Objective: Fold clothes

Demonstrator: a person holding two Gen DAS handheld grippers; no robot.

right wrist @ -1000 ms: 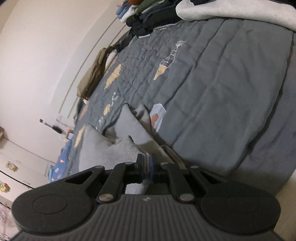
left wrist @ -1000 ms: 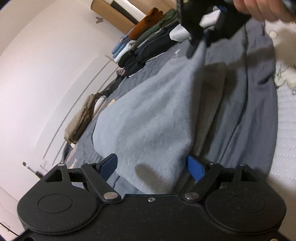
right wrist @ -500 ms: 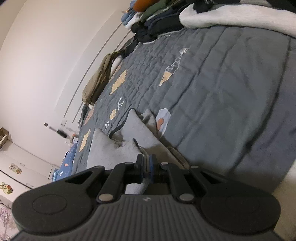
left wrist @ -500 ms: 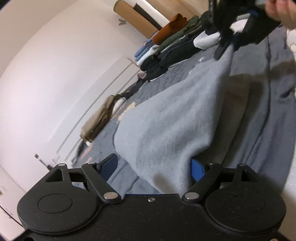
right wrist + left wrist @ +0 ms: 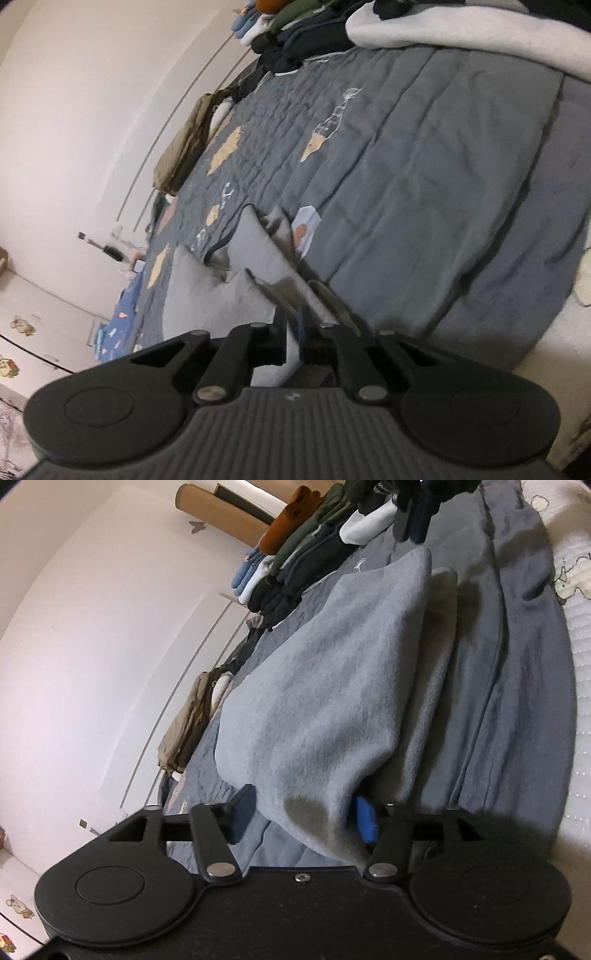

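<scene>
A grey fleece garment point(image 5: 332, 686) lies stretched along the dark grey quilted bedspread point(image 5: 424, 177). Its near fold sits between the blue pads point(image 5: 365, 821) of my left gripper point(image 5: 304, 814), whose jaws are closing around it. At the garment's far corner, the right gripper point(image 5: 410, 520) shows at the top of the left wrist view. In the right wrist view the right gripper point(image 5: 293, 332) is shut, with a strip of the grey garment point(image 5: 258, 258) pinched between its pads. The rest of the garment bunches up just ahead of it.
A row of folded clothes point(image 5: 295, 557) is stacked at the far end of the bed, with a light grey piece point(image 5: 461, 33) beside it. An olive garment point(image 5: 184, 144) lies by the wall. A white patterned sheet point(image 5: 576, 609) borders the bedspread on the right.
The left jaws have narrowed around the garment's near fold. The right gripper has drawn further away at the top of the left wrist view, and the garment lies flatter and longer.
</scene>
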